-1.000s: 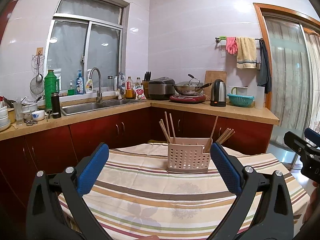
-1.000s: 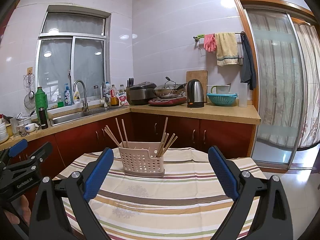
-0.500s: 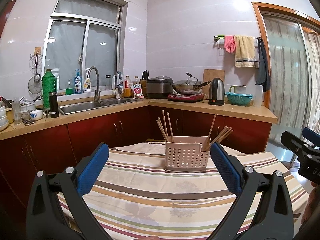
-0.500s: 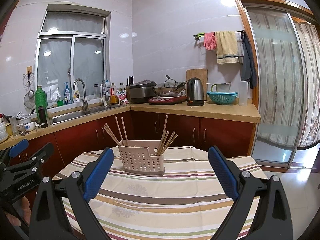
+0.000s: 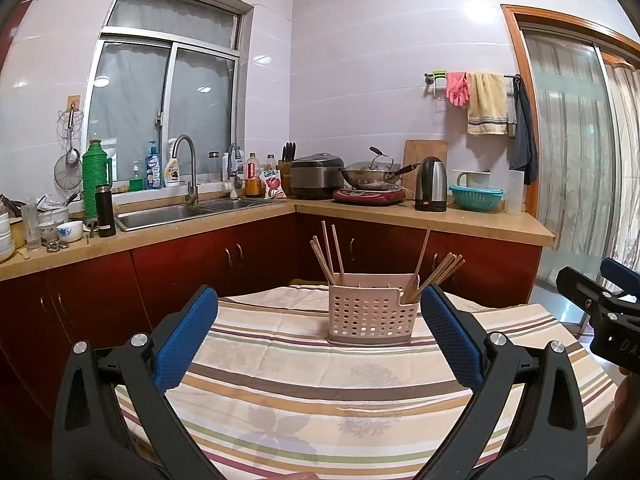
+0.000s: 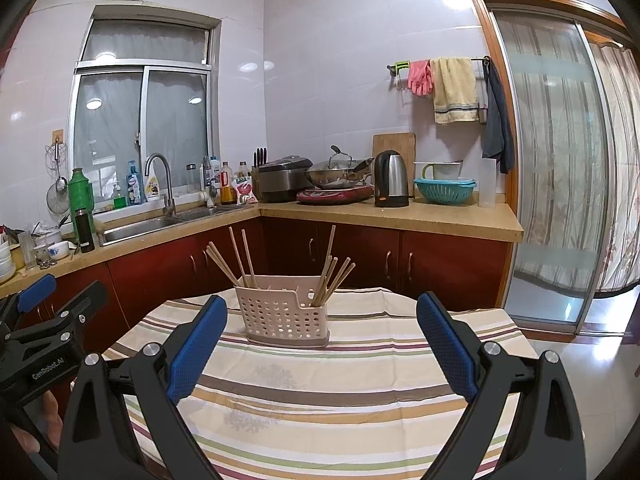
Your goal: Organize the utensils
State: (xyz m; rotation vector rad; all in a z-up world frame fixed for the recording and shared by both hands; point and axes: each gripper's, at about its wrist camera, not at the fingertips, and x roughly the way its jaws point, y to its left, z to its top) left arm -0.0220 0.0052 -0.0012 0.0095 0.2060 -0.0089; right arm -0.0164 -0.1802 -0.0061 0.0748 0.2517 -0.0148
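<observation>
A pale pink perforated utensil basket [image 5: 372,316] [image 6: 285,312] stands on the striped tablecloth [image 5: 304,392] [image 6: 344,392]. Several wooden chopsticks stick up from its two ends: one bunch on the left [image 5: 329,254] [image 6: 232,258], another on the right [image 5: 434,272] [image 6: 332,276]. My left gripper [image 5: 318,322] is open and holds nothing, well short of the basket. My right gripper [image 6: 322,320] is open too, also short of the basket. Each gripper shows at the edge of the other's view.
Behind the table runs an L-shaped counter with red cabinets [image 5: 240,256], a sink [image 5: 168,214], bottles, a wok [image 5: 370,174] and a kettle [image 5: 431,184]. A glass sliding door [image 6: 560,184] is at the right. A person's fingers [image 6: 38,432] show at lower left.
Both views shifted slightly; the basket sits a little lower and left in the left wrist view. Both grippers stay open and empty.
</observation>
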